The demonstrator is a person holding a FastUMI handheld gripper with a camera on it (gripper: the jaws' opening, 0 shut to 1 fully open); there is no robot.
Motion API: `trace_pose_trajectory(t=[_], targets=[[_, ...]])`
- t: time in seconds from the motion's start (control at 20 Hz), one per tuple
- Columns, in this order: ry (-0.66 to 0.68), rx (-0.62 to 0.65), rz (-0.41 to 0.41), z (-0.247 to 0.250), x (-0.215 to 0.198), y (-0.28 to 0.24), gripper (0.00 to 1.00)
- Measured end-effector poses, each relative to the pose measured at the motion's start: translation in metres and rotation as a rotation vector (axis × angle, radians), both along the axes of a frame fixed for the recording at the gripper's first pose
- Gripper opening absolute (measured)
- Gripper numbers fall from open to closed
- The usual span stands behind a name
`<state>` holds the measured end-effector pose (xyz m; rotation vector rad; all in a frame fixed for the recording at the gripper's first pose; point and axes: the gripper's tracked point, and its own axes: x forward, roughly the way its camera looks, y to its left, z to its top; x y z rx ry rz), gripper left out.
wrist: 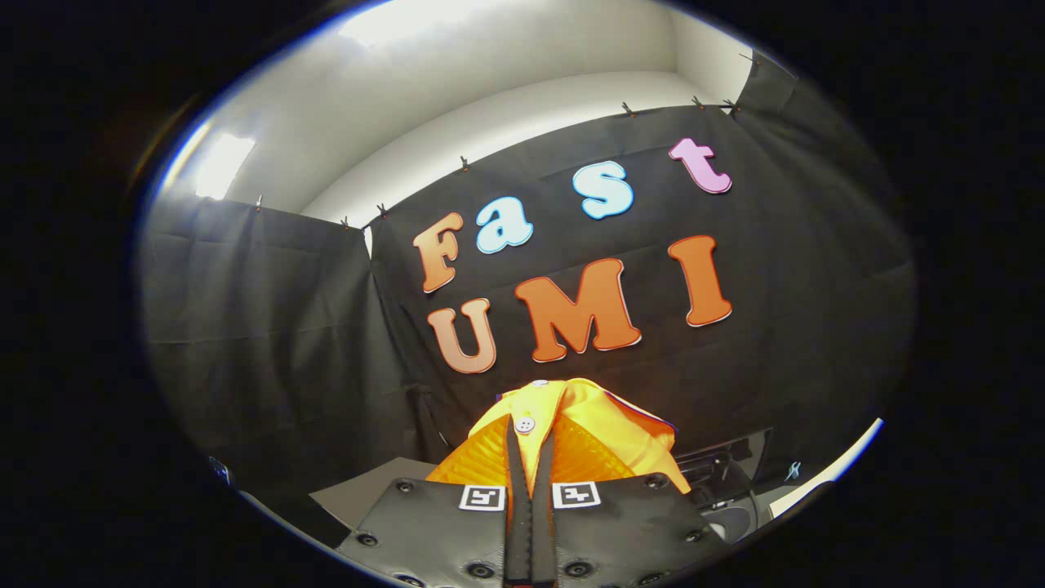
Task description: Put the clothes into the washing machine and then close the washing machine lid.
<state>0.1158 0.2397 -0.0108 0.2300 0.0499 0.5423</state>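
Note:
An orange-yellow garment with a white button hangs from my gripper, held up in the air in front of the black cloth wall. The two fingers stand close together with a fold of the fabric pinched between them. The cloth bunches above and to both sides of the fingers. To the right and below the garment I see part of the washing machine, a dark glossy panel and a grey rim; whether its lid is up cannot be told from here.
A grey flat surface lies low to the left of the fingers. The black cloth wall closes the booth behind and on both sides. A white edge runs at the low right.

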Motion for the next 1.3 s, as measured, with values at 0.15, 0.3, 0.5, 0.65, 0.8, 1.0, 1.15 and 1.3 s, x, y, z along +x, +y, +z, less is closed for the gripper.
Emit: trace_pose_trajectory(t=[0.15,0.3,0.5,0.65,0.8,1.0,1.15,1.3], targets=[[0.013,-0.014,-0.034,-0.01,0.01,-0.036,0.08],[0.024,-0.031,-0.066,-0.02,0.018,-0.067,0.08],[0.051,-0.081,-0.1,-0.05,0.03,-0.1,0.08],[0.102,-0.128,-0.113,-0.087,0.041,-0.113,0.08],[0.185,-0.162,-0.103,-0.139,0.05,-0.117,0.08],[0.287,-0.189,-0.07,-0.208,0.06,-0.111,0.08],[0.369,-0.219,-0.046,-0.262,0.07,-0.105,0.08],[0.462,-0.24,-0.028,-0.307,0.087,-0.1,0.08]])
